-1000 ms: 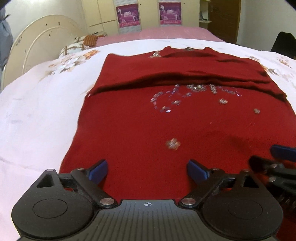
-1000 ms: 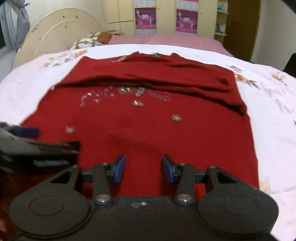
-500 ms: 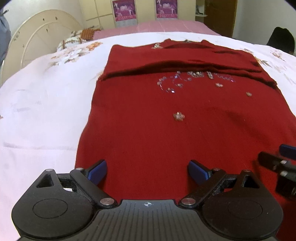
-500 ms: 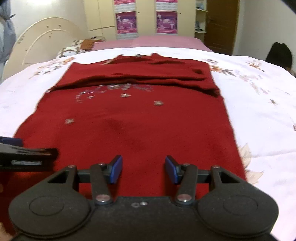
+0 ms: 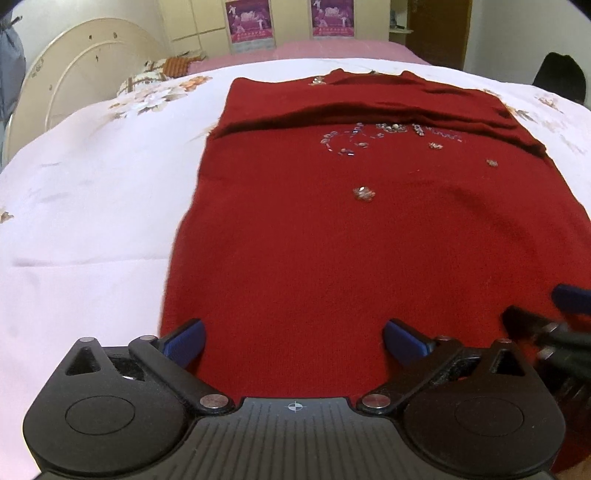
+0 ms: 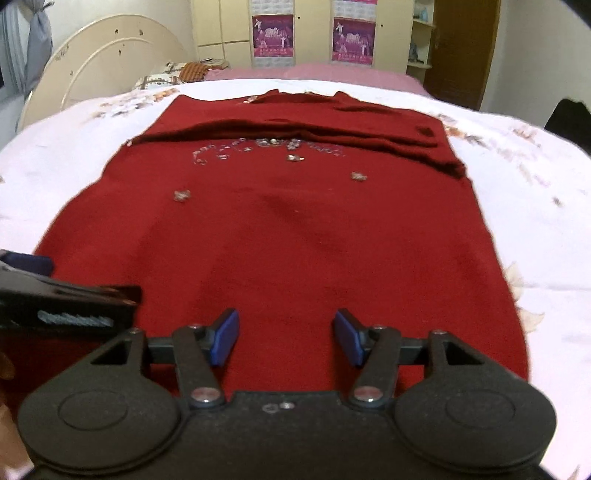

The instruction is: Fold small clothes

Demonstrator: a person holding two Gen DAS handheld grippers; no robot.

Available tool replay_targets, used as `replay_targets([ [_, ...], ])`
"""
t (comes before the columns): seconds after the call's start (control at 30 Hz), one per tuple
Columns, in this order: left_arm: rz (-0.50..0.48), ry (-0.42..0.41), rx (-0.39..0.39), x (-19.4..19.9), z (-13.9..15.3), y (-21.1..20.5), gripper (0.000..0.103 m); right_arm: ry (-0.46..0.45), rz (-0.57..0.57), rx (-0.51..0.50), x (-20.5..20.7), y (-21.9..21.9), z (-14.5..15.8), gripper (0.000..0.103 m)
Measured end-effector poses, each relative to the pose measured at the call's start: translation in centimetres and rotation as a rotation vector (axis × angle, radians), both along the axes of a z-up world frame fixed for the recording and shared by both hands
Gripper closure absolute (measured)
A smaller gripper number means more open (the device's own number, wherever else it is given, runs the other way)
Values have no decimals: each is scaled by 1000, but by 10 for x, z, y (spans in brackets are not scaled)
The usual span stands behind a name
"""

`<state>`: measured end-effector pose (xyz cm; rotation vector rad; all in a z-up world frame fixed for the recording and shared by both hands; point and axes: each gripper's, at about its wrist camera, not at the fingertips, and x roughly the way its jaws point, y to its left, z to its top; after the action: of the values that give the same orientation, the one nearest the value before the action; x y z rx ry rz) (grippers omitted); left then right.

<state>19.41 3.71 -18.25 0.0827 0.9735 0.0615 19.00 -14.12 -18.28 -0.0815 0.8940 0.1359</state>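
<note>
Left wrist view
- Garment: a red sweater [image 5: 369,229] lies flat on the white floral bedspread [image 5: 92,206], its far part folded back across the chest above a beaded pattern [image 5: 388,136].
- Left gripper [image 5: 293,341]: jaws spread very wide, having just been opening; only cloth lies beneath, nothing clamped.
- Right side: the right gripper [image 5: 554,325] pokes in over the sweater's hem, close beside.
- Around: cream headboard [image 5: 74,74], patterned pillow [image 5: 147,79], two purple posters [image 5: 291,18] on cupboard doors, a dark shape [image 5: 561,75] at far right.

Right wrist view
- Right gripper [image 6: 286,341]: jaws about half apart, just been opening, gripping nothing, above the near hem.
- Left gripper [image 6: 66,295]: crosses the lower left, covering that corner of the sweater [image 6: 295,240].
- Around: brown door [image 6: 465,48] beyond the bed.
</note>
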Motion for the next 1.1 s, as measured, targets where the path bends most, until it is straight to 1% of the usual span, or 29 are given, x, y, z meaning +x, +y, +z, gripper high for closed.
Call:
replay_targets([
  [0.17,15,11,-24,-15,1,18,1,-3,-51,-24,-9,-23,0,46],
  [0.27,17,2,-37,-26,5,26,1,1,-77,-26,-17,-35,2,46],
  [0.33,25,8,-36,-33,7,30,1,3,-90,2,-23,-41,8,45],
  [0.4,34,20,-31,-36,6,30,1,-5,-104,9,-30,-46,14,45],
  [0.53,19,25,-22,-42,6,22,1,3,-120,28,-39,-48,16,45],
  [0.6,18,33,-30,-44,5,19,1,5,-113,29,-44,-44,15,41],
  [0.63,22,37,-35,-46,3,19,1,4,-110,25,-46,-42,15,36],
  [0.67,24,38,-38,-48,2,19,1,7,-106,19,-49,-40,13,35],
  [0.73,28,30,-49,-52,0,19,1,27,-102,-2,-52,-37,7,35],
  [0.8,30,28,-62,-54,0,21,1,25,-107,-15,-56,-38,4,34],
  [1.0,20,29,-79,-63,2,23,1,11,-162,-2,-68,-49,16,34],
  [1.1,13,30,-106,-67,3,26,1,12,-195,-13,-74,-56,17,34],
])
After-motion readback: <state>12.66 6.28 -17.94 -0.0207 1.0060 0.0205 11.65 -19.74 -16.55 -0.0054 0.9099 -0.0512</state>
